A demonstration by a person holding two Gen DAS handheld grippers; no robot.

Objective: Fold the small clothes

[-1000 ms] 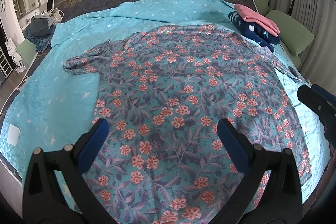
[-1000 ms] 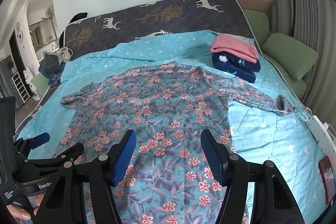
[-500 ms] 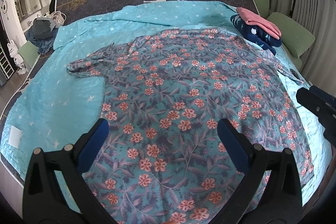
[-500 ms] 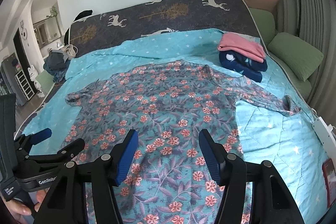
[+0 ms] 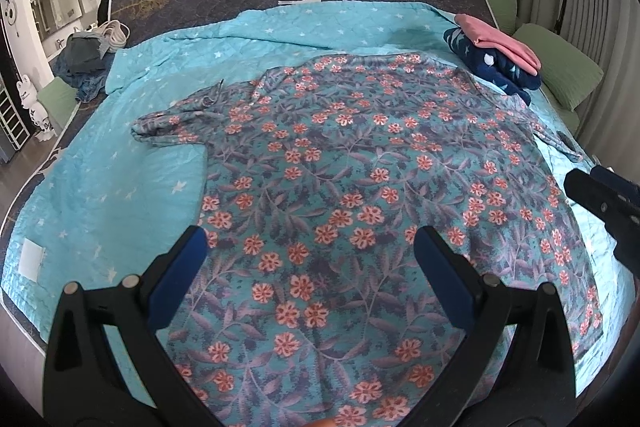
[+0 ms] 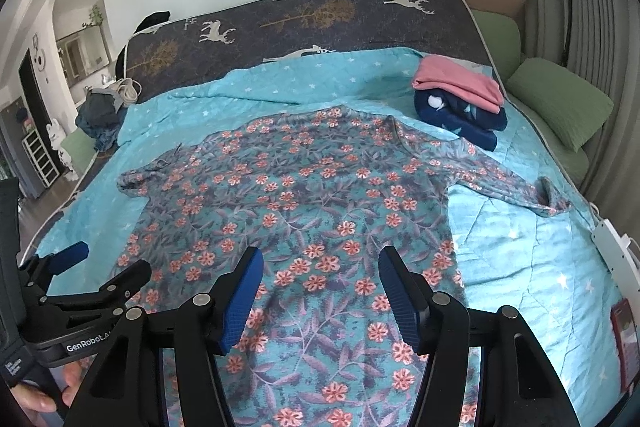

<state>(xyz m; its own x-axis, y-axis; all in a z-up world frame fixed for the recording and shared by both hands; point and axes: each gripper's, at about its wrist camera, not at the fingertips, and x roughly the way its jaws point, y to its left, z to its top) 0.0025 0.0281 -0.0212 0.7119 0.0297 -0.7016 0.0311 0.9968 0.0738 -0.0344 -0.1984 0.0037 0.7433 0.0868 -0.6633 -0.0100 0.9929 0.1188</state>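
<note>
Floral cloth fills most of both views: a long-sleeved top [image 5: 360, 187] lies spread flat on the turquoise star-print quilt [image 5: 100, 195], directly below and ahead of your two grippers. Your left gripper [image 5: 310, 259] hangs over the lower part of the top, its blue pads [image 5: 180, 279] set wide apart with nothing between them. Your right gripper [image 6: 320, 279] hangs beside it over the same part of the top, jaws likewise parted and holding nothing. One sleeve [image 6: 508, 183] runs out ahead and to the right of the right gripper; the other sleeve [image 5: 176, 119] runs out ahead and to the left of the left gripper. Farther ahead and to the right, a pink folded garment [image 6: 460, 83] rests on a navy folded garment [image 6: 460, 119]. Green cushions [image 6: 560, 103] lie beyond the quilt's right edge.
</note>
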